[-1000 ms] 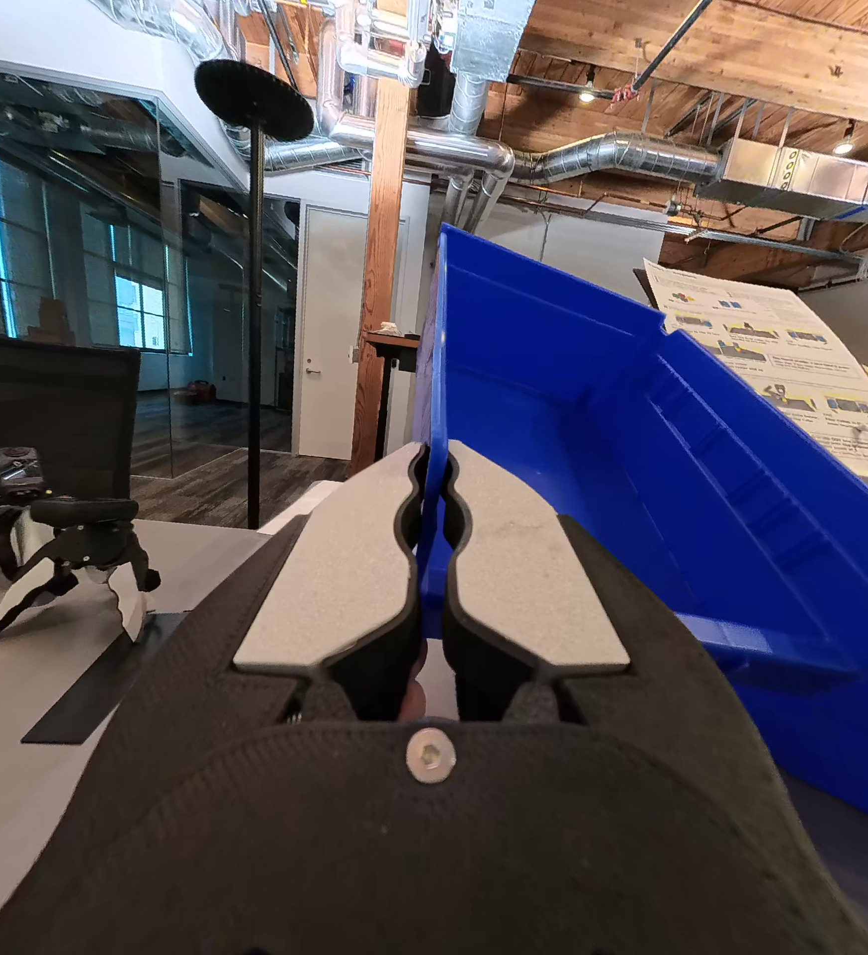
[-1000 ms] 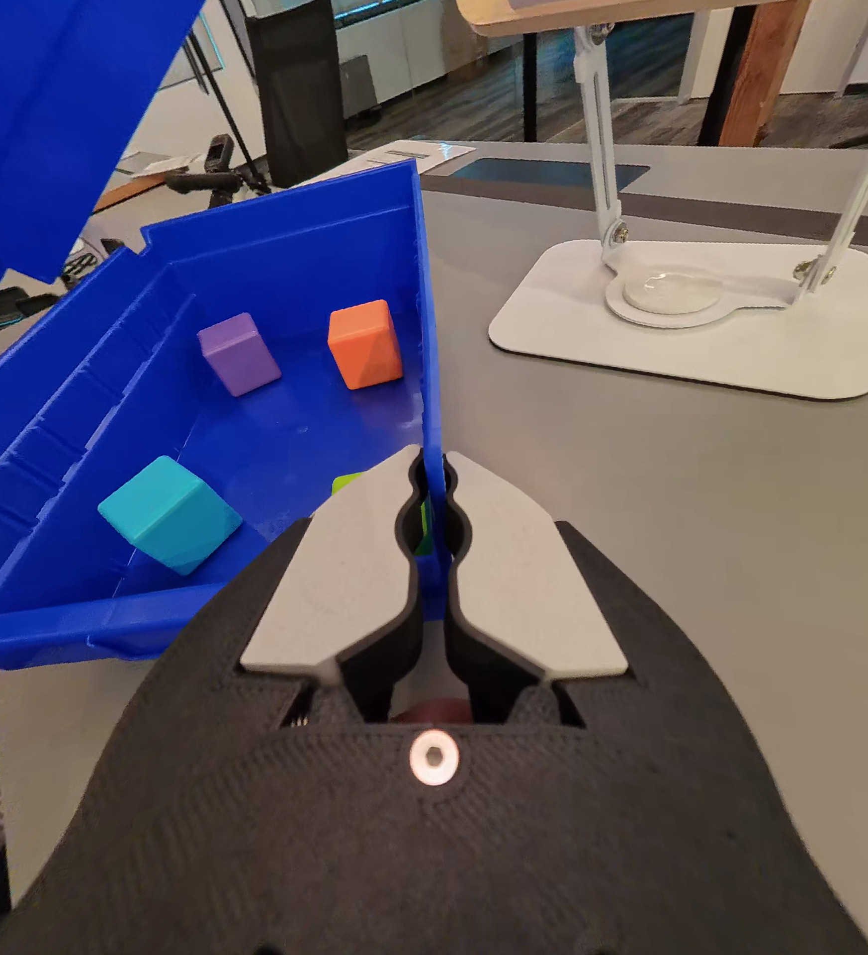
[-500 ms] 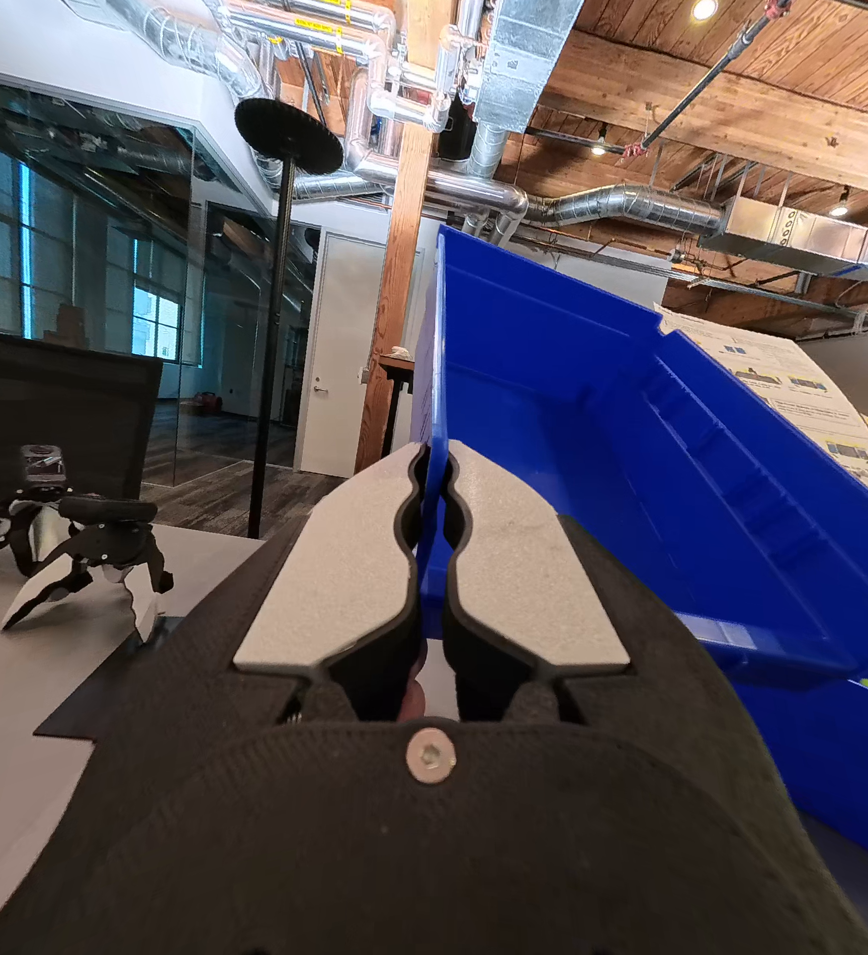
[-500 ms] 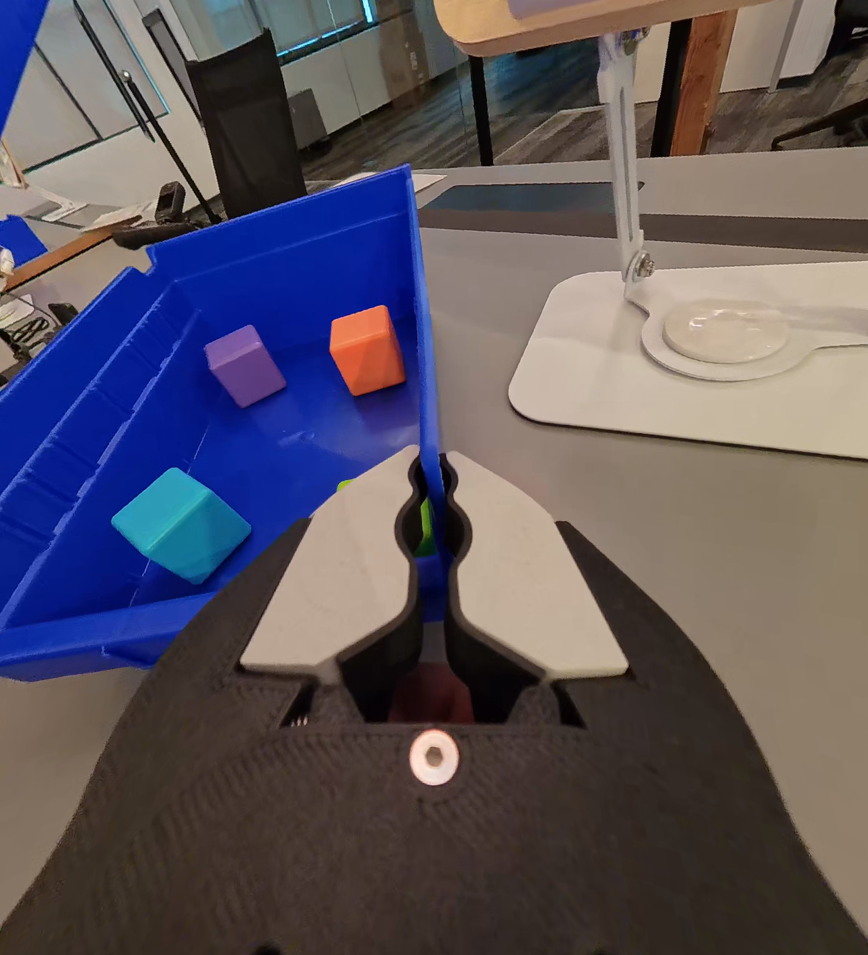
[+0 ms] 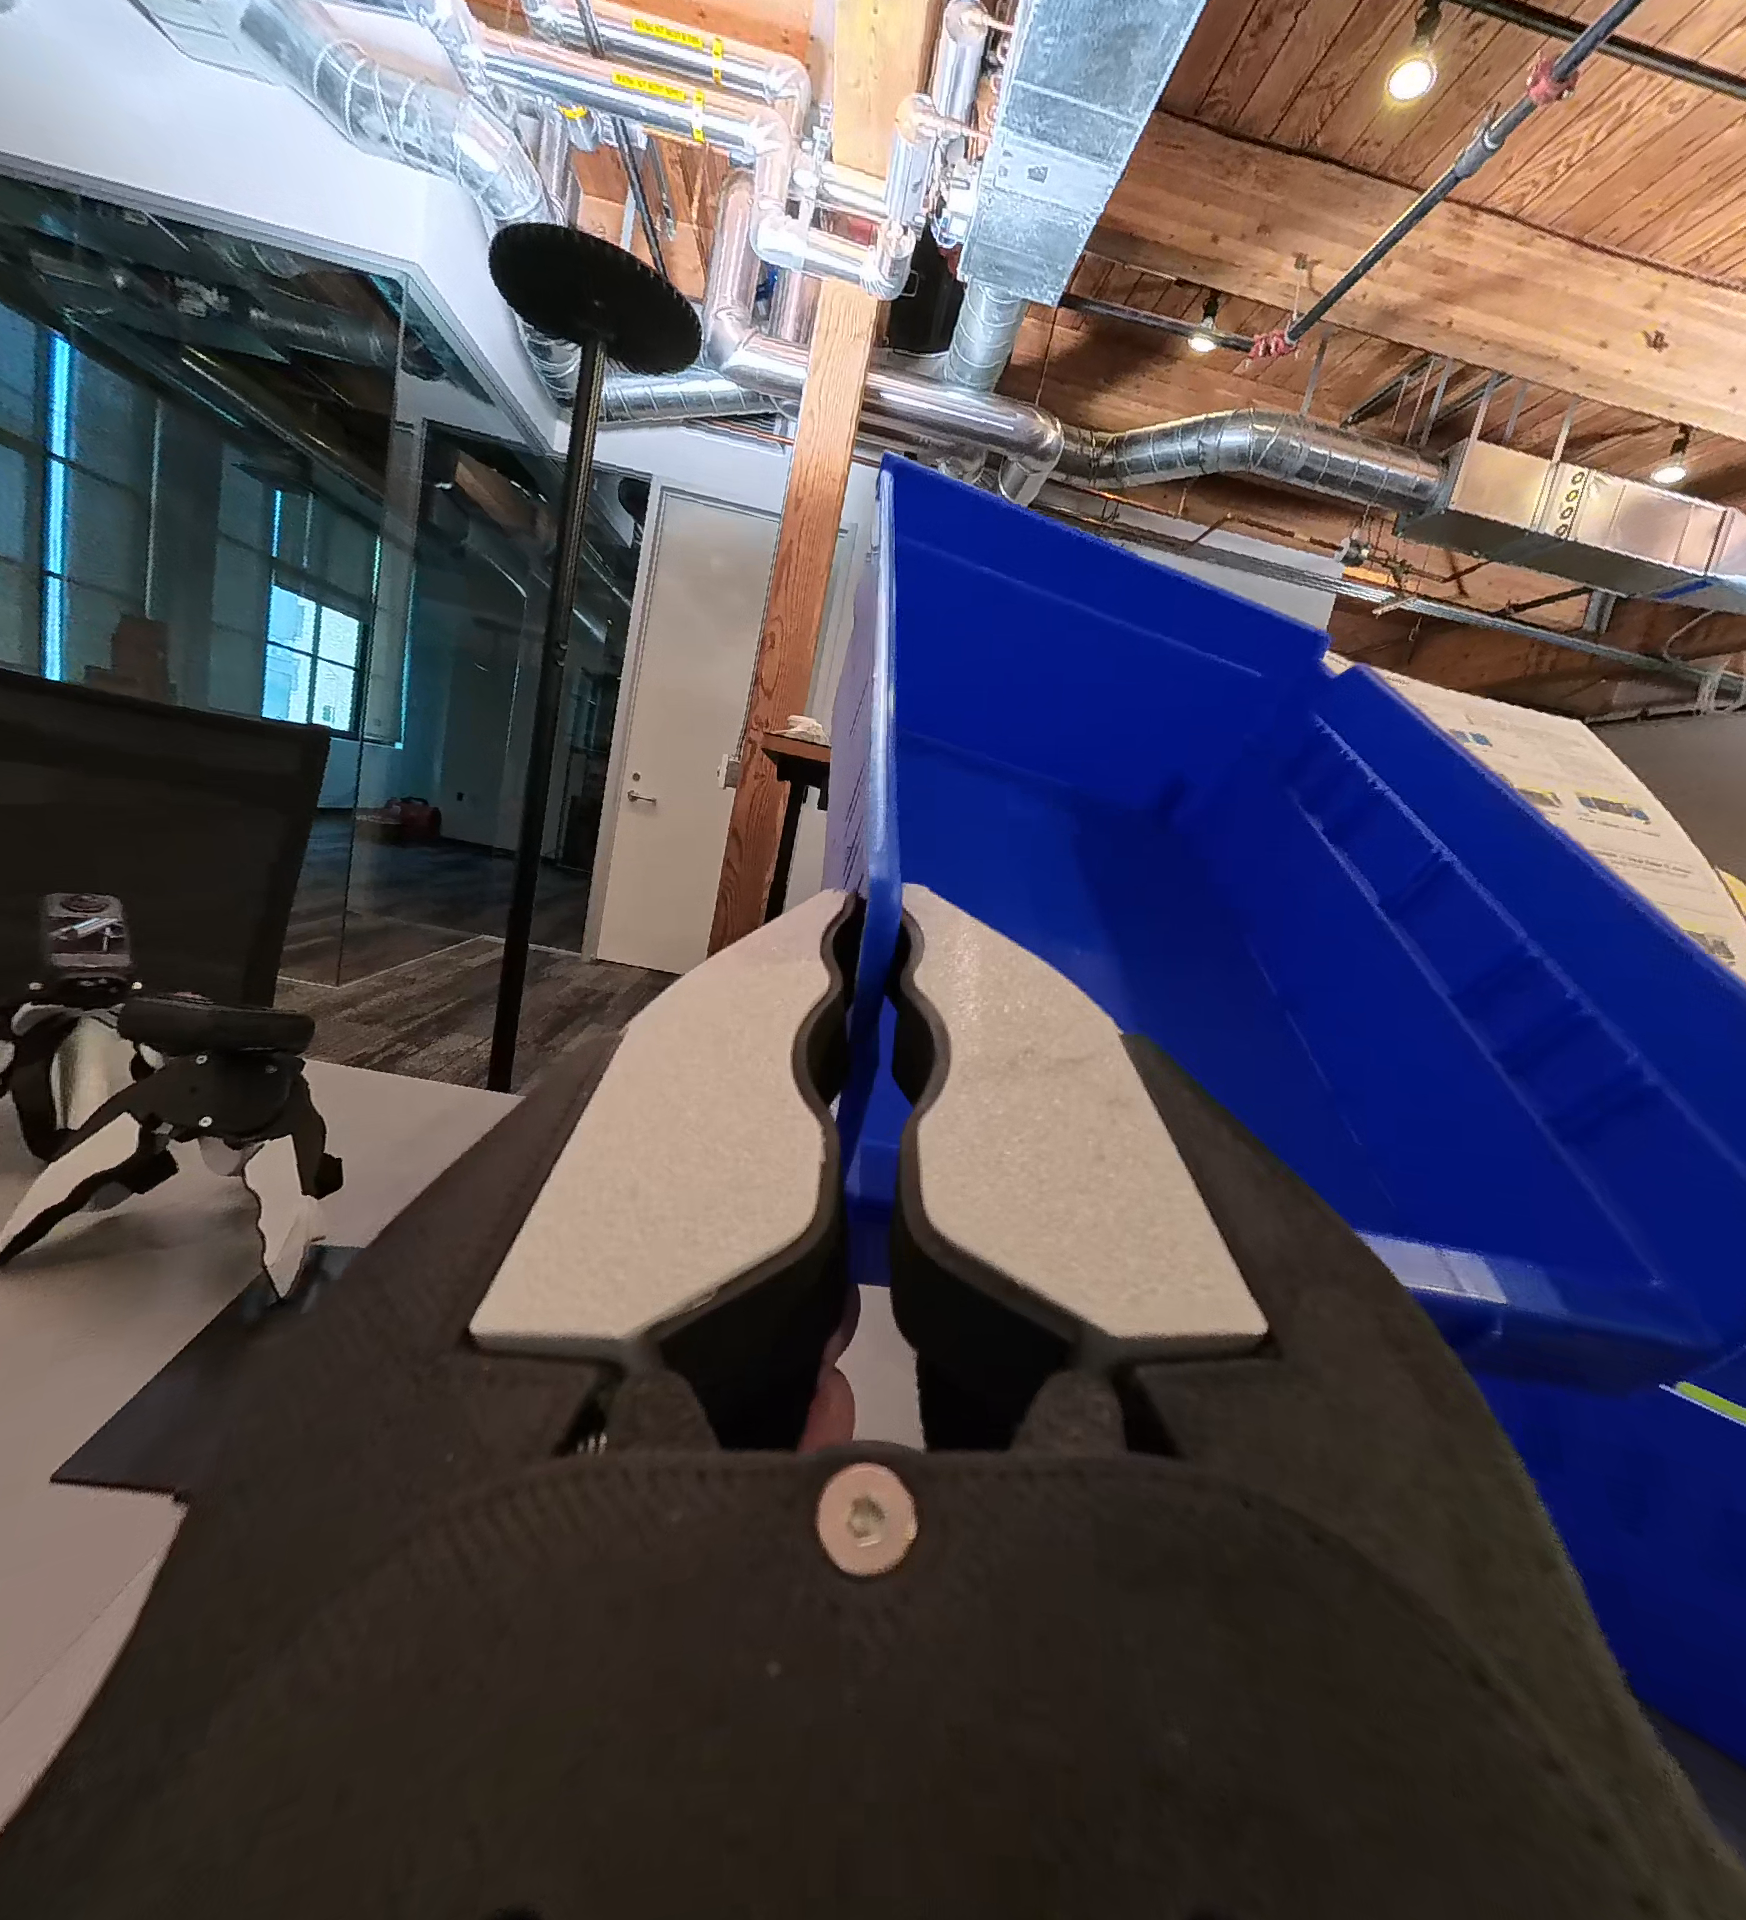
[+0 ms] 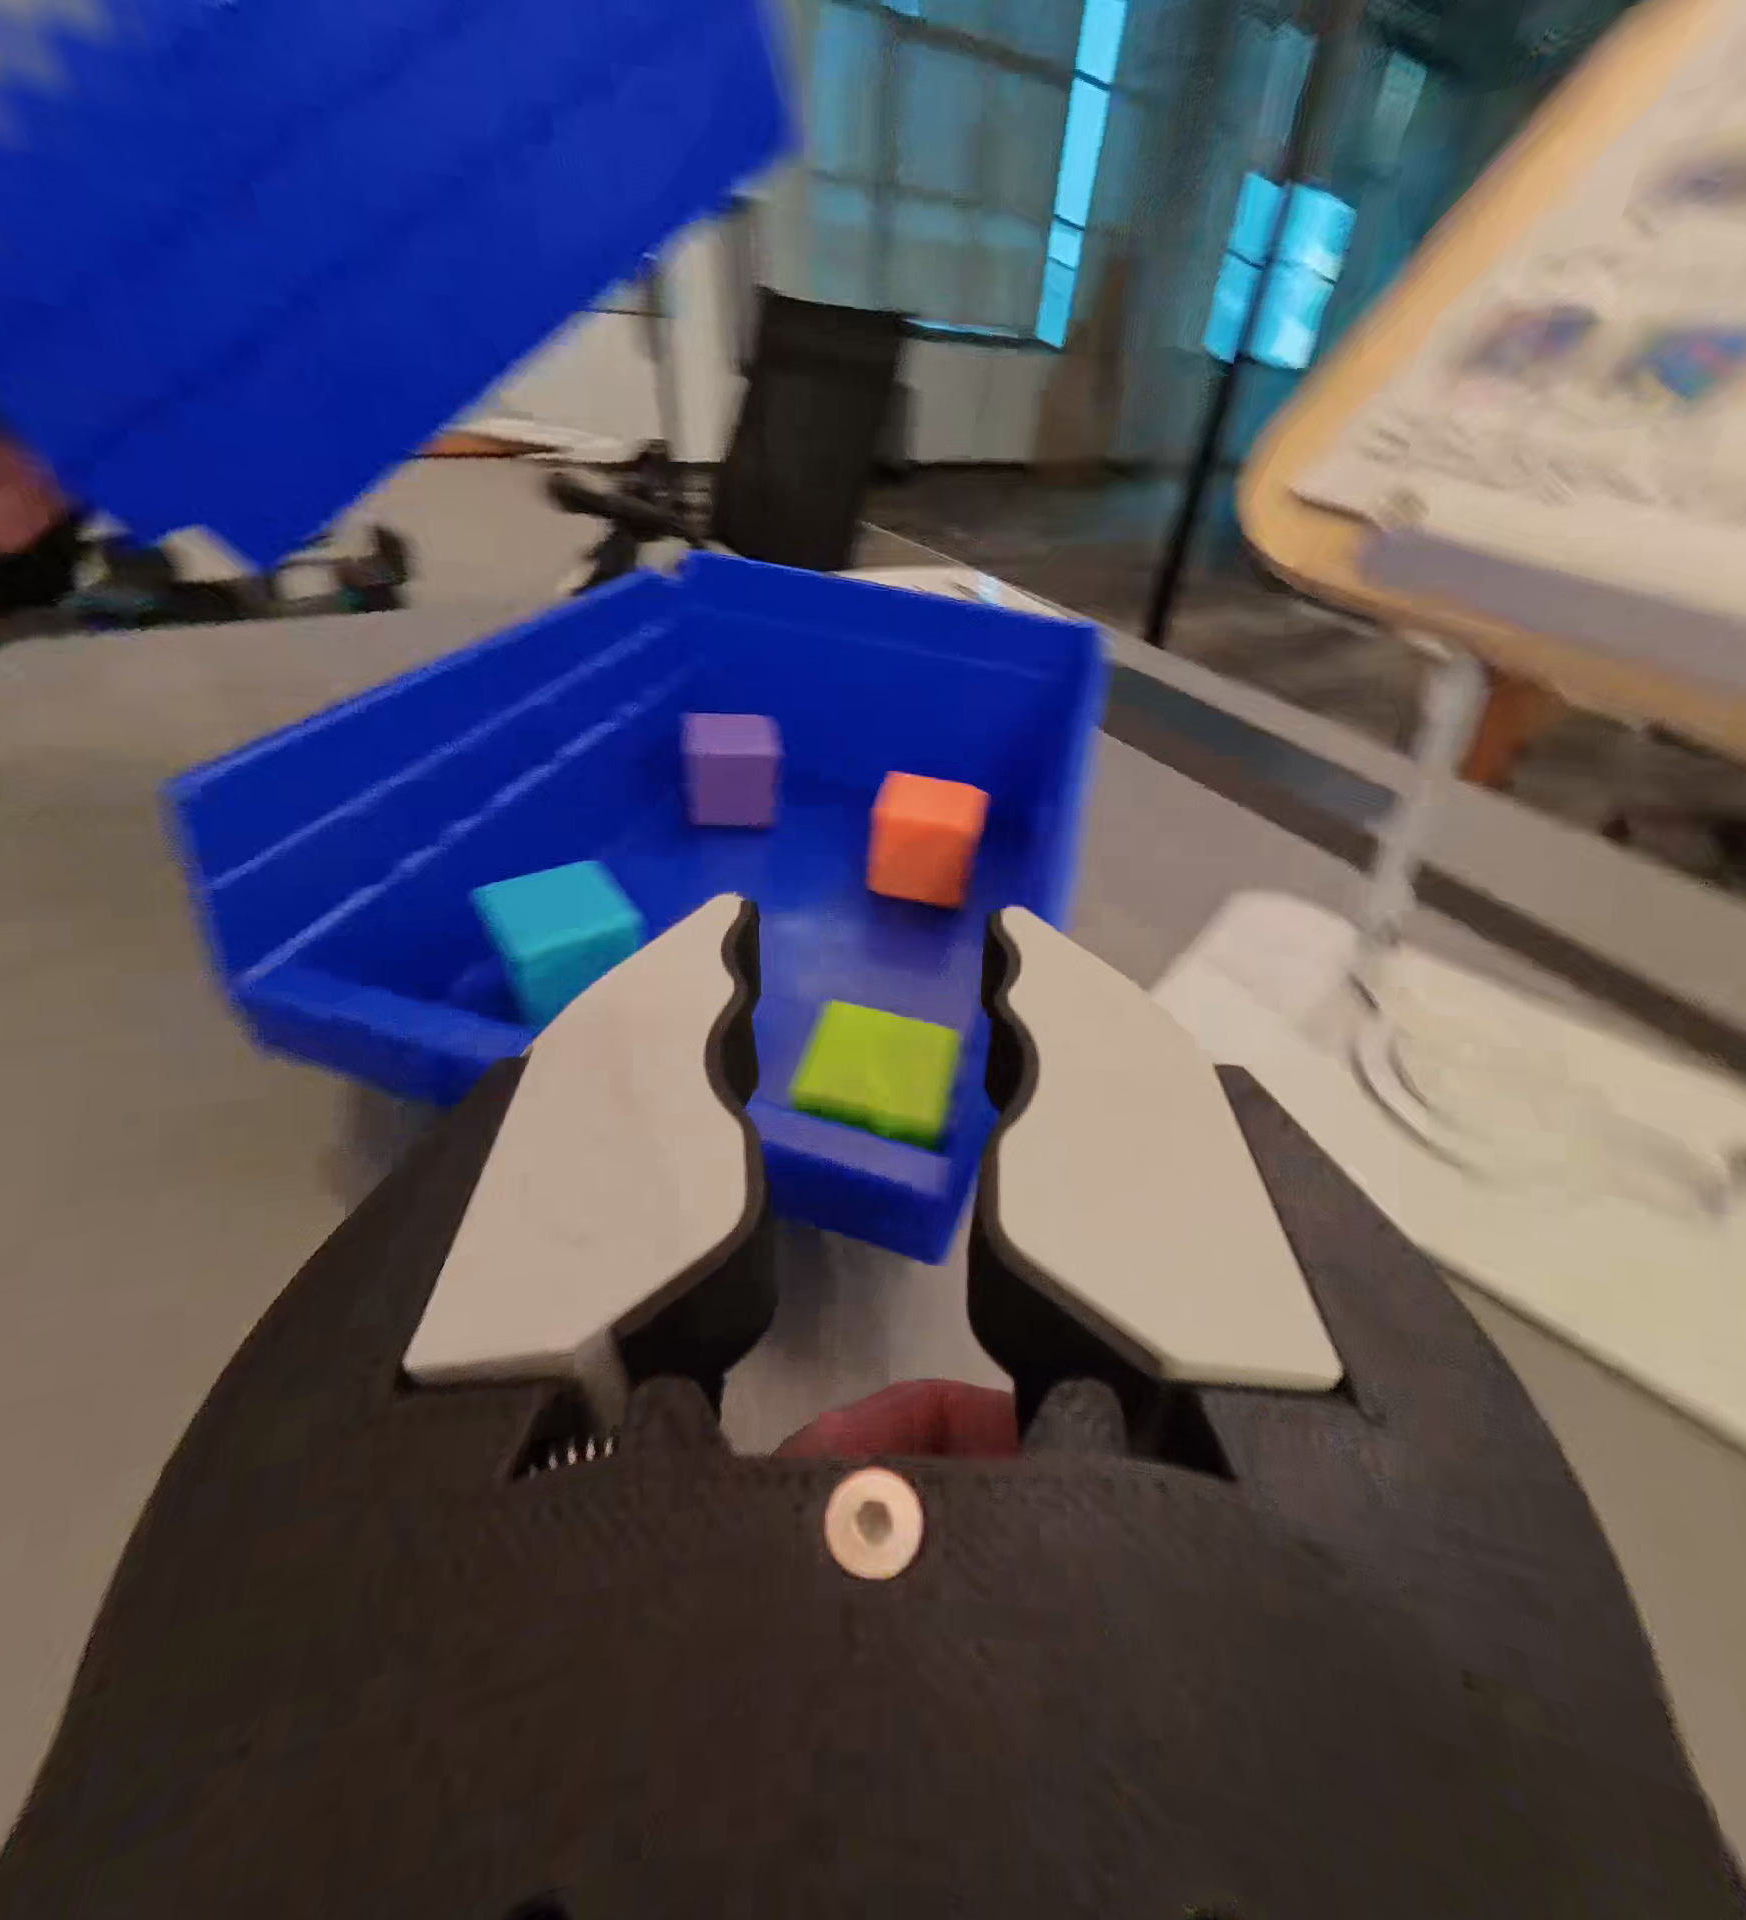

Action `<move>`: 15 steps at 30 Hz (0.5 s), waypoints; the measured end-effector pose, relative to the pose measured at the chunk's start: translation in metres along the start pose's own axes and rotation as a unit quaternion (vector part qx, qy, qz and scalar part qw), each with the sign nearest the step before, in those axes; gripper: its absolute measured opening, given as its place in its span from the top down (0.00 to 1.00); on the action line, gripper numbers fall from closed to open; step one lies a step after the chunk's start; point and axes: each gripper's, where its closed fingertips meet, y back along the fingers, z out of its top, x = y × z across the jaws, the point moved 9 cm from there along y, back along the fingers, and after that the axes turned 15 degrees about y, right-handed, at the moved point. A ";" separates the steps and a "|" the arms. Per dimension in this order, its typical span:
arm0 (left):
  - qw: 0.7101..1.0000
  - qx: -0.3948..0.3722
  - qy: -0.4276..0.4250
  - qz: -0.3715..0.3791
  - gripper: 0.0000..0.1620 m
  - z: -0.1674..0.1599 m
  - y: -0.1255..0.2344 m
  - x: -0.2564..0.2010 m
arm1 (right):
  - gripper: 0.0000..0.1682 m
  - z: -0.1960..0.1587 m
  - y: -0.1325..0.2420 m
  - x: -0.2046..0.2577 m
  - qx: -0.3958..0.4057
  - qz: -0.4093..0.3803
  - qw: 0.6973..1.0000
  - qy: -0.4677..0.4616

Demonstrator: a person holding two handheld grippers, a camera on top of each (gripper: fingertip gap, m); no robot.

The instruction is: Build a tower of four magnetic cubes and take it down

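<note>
Clamping the thin side wall of an empty blue bin (image 5: 1264,935), the left gripper (image 5: 874,935) has its jaws drawn nearly together, the wall pinched edge-on between them. That bin is tilted up off the worktop (image 5: 38,1403), its open inside spreading to the right of the jaws. Left of the jaws a spare black gripper (image 5: 173,1101) lies on the worktop.

The right gripper (image 6: 869,935) has its jaws spread apart with nothing between them, hovering short of a second blue bin (image 6: 640,644) that sits on the worktop just beyond the fingertips. Four magnetic cubes lie apart on its floor: a green cube (image 6: 874,1070) showing in the gap between the jaws at the near wall, a teal cube (image 6: 557,935) just left of the left fingertip, an orange cube (image 6: 926,836) beyond the right fingertip, and a purple cube (image 6: 731,769) farther ahead. None is stacked. The view is motion-blurred. A white stand base (image 6: 1471,1195) lies right of the jaws, and the held bin's underside fills the upper left.
</note>
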 end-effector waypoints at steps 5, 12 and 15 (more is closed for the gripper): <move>1.000 0.000 0.002 -0.003 0.98 -0.001 -0.002 -0.003 | 0.74 0.012 -0.012 0.047 0.031 0.174 0.976 0.130; 1.000 0.001 0.002 -0.010 0.98 -0.001 -0.003 -0.007 | 0.73 -0.006 -0.044 0.068 0.099 0.245 0.942 0.207; 1.000 0.001 0.006 -0.011 0.98 -0.002 -0.004 -0.005 | 0.84 -0.010 -0.054 0.071 0.114 0.237 0.939 0.220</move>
